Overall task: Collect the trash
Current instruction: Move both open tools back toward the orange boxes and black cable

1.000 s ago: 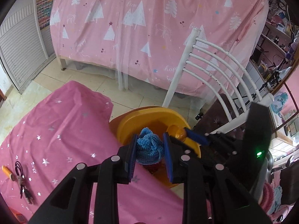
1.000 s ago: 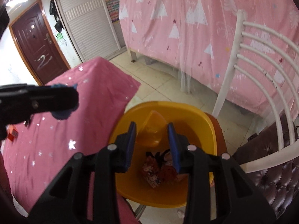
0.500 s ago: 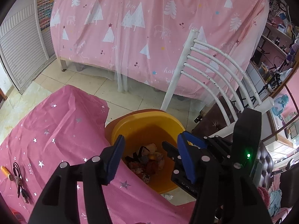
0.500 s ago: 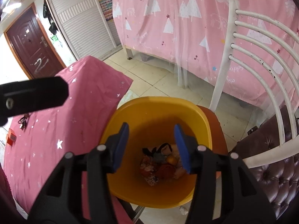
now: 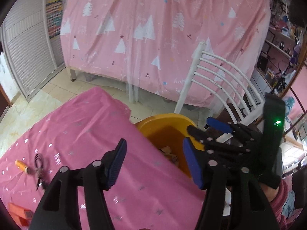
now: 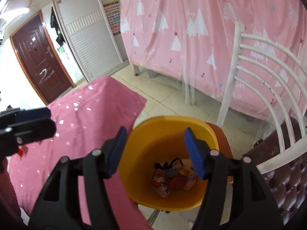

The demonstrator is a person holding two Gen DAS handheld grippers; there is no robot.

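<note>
Once emptied over the bucket (image 5: 165,117), left tool (image 5: 154,143): spread and opening wider, nothing between the pads.
Change at left tool: blue knitted ball pinched a second ago, gone from the grip now.
Right tool (image 6: 155,132): likewise spread and opening wider, nothing held; hanging directly above the bucket's mouth.
Change at right tool: nearly pressed together a second ago around something orange, wide apart now.
Trash pile (image 6: 174,178): lying at the bottom of the bucket, a mixed heap of reddish, white and orange bits.
Blue knitted ball: not clearly picked out in the heap; a small grey-blue scrap near the middle, too blurred to name.
Bucket: just beside the far corner of the tabletop (image 5: 76,134), between it and the white chair (image 6: 268,72).
Meaning for the task: both drops judged done, both tools free for another pick-up.
Left on the tabletop: an orange tube (image 5: 21,164), a black cord (image 5: 39,170) just beside it, an orange box (image 5: 19,214) at the near edge.
Likely next: back across the tabletop toward those three, if counted as trash; not certain from here.
Watch: tools close together above the bucket, so some care when parting.
</note>
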